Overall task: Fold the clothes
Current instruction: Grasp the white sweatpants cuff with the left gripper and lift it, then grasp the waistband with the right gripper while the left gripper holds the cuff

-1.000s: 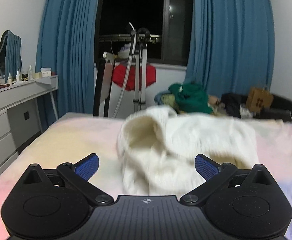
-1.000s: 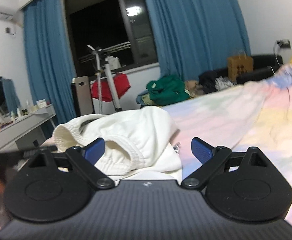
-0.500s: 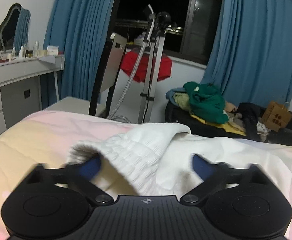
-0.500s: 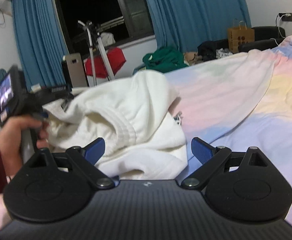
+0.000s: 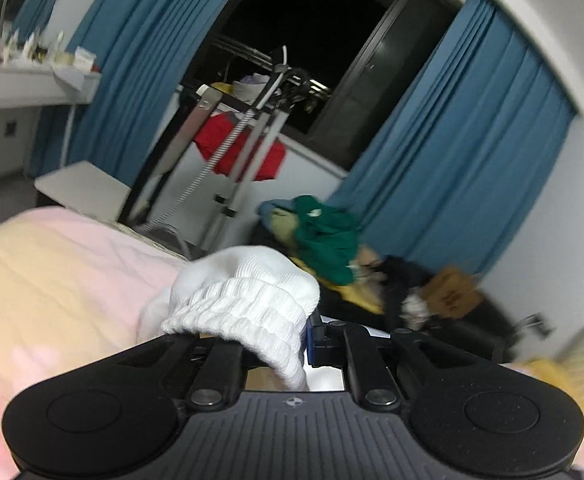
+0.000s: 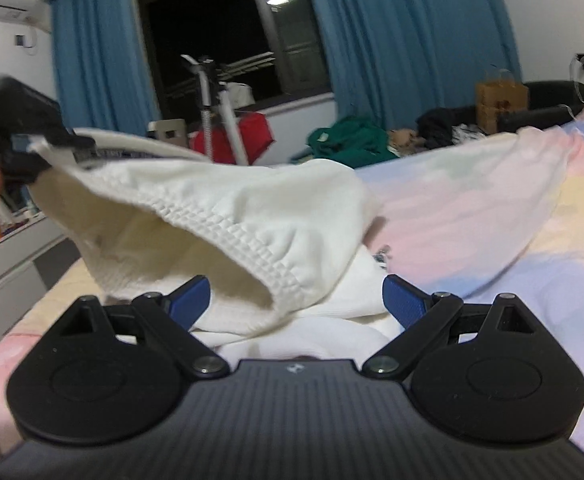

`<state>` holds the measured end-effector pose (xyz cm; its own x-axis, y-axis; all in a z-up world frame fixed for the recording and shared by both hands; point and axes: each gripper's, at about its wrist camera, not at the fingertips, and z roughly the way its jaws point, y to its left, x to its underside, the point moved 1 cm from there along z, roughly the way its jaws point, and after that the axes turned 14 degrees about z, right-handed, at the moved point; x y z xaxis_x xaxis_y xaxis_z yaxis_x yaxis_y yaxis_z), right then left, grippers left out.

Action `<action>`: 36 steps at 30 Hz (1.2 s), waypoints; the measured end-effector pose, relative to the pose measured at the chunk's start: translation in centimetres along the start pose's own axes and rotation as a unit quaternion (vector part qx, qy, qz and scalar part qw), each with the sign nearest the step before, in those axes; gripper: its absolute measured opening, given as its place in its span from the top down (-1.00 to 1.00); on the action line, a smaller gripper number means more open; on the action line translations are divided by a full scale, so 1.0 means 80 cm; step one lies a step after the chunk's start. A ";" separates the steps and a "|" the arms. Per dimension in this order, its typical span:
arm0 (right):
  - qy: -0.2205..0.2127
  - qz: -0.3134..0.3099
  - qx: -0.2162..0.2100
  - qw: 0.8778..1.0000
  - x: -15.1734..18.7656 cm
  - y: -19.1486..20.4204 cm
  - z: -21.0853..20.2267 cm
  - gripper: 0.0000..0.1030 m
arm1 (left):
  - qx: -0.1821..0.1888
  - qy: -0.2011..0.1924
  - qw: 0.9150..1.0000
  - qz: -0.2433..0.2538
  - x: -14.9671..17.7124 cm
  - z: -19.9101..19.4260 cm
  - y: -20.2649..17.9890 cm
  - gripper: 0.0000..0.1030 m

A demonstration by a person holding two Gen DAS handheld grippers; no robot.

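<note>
A white knit garment (image 6: 251,216) lies bunched on the pastel bedspread (image 6: 472,208). My left gripper (image 5: 275,336) is shut on the garment's ribbed hem (image 5: 247,308) and holds it lifted off the bed. The same left gripper shows in the right wrist view (image 6: 23,156) at the far left, pulling the hem up and out. My right gripper (image 6: 296,300) is open, its blue fingers on either side of the hanging hem, just above the lower folds of the garment.
A clothes rack with a red item (image 6: 235,132) stands by the dark window. A pile of green and dark clothes (image 6: 352,140) and a paper bag (image 6: 500,96) lie beyond the bed. A white dresser (image 5: 19,80) is at the left.
My left gripper has closed on the ribbed hem and lifted it, tilting as it rose. The garment now stretches up to the left in front of my right gripper, which stays open.
</note>
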<state>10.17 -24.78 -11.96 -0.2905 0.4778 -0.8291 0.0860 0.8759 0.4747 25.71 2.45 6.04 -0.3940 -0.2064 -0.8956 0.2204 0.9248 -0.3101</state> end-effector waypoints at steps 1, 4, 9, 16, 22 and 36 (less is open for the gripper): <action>0.004 -0.007 -0.003 1.000 0.002 0.004 -0.002 -0.83 | 0.008 -0.003 1.000 -0.012 0.002 -0.022 0.006 0.79; 0.014 -0.028 -0.013 0.999 0.009 0.015 -0.010 -0.83 | 0.020 -0.015 0.998 -0.058 0.017 -0.080 0.035 0.79; 0.052 -0.043 -0.018 0.998 0.029 0.031 -0.009 -0.83 | 0.015 -0.018 0.991 -0.130 0.058 -0.133 0.118 0.78; 0.107 -0.070 -0.075 0.989 0.069 0.071 -0.009 -0.83 | -0.009 0.001 0.984 -0.179 0.111 -0.132 0.210 0.76; 0.113 -0.119 -0.097 0.982 0.091 0.108 -0.003 -0.83 | -0.033 0.024 0.985 -0.166 0.122 -0.110 0.232 0.72; 0.077 -0.046 0.007 0.996 0.051 0.066 0.014 -0.52 | -0.058 0.057 0.983 -0.167 0.130 -0.075 0.227 0.57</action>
<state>10.50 -18.16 -13.16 -0.4398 0.3800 -0.8137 0.0648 0.9171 0.3933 20.29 18.99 -7.02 -0.5267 -0.4737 -0.7058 -0.0392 0.8430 -0.5365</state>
